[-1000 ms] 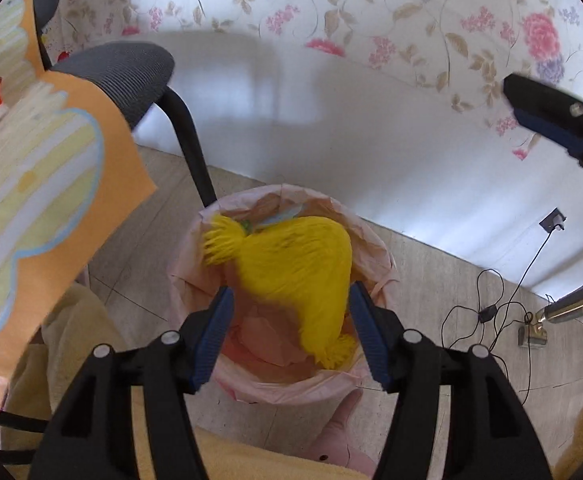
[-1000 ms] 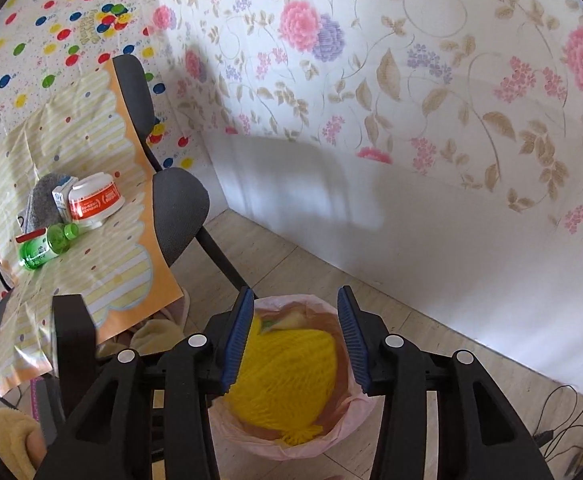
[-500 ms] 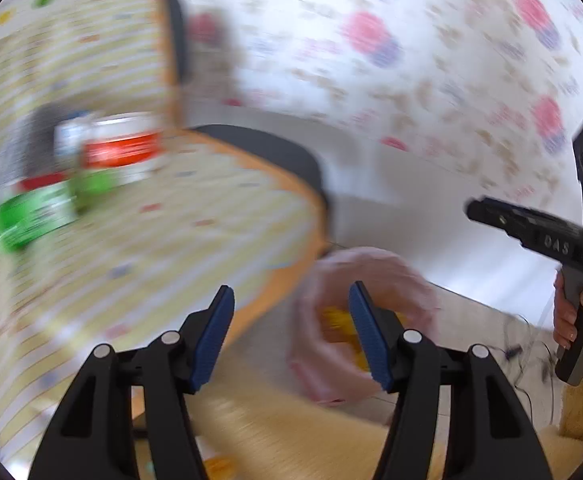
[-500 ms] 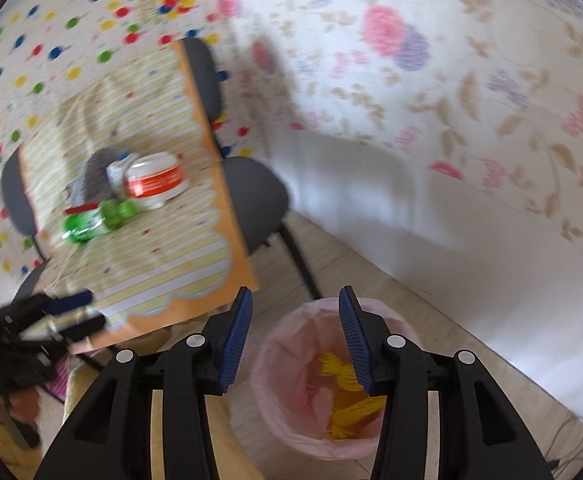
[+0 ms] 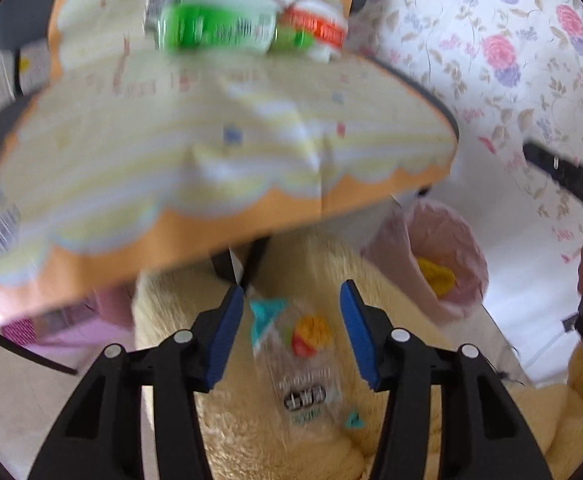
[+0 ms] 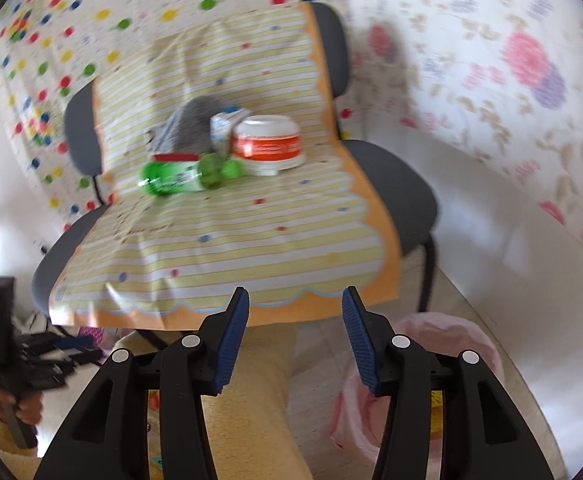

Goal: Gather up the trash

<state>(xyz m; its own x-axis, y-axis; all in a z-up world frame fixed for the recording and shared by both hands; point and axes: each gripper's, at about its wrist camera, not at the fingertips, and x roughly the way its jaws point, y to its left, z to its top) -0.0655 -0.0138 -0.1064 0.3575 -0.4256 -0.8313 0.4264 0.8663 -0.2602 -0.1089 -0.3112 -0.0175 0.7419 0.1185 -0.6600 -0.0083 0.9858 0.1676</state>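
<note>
My left gripper (image 5: pixel 291 308) is open and empty above a clear snack wrapper (image 5: pixel 303 364) lying on a yellow fleece lap. My right gripper (image 6: pixel 295 316) is open and empty, facing the striped cloth (image 6: pixel 227 232) over two chairs. On the cloth lie a green bottle (image 6: pixel 183 174), a white and red cup (image 6: pixel 267 146), a small carton (image 6: pixel 223 126) and a grey item (image 6: pixel 189 126). The pink-lined trash bin (image 5: pixel 439 256) holds a yellow item (image 5: pixel 435 276); the bin also shows in the right wrist view (image 6: pixel 451 360).
Two grey chairs (image 6: pixel 391 184) carry the cloth in front of papered walls. The yellow fleece legs (image 6: pixel 251 408) lie below both grippers. The left gripper appears at the left edge of the right wrist view (image 6: pixel 31 360).
Both grippers swung away from the bin and the yellow item lying in it, toward the cloth-covered chairs. The left one now points down at the wrapper on the lap.
</note>
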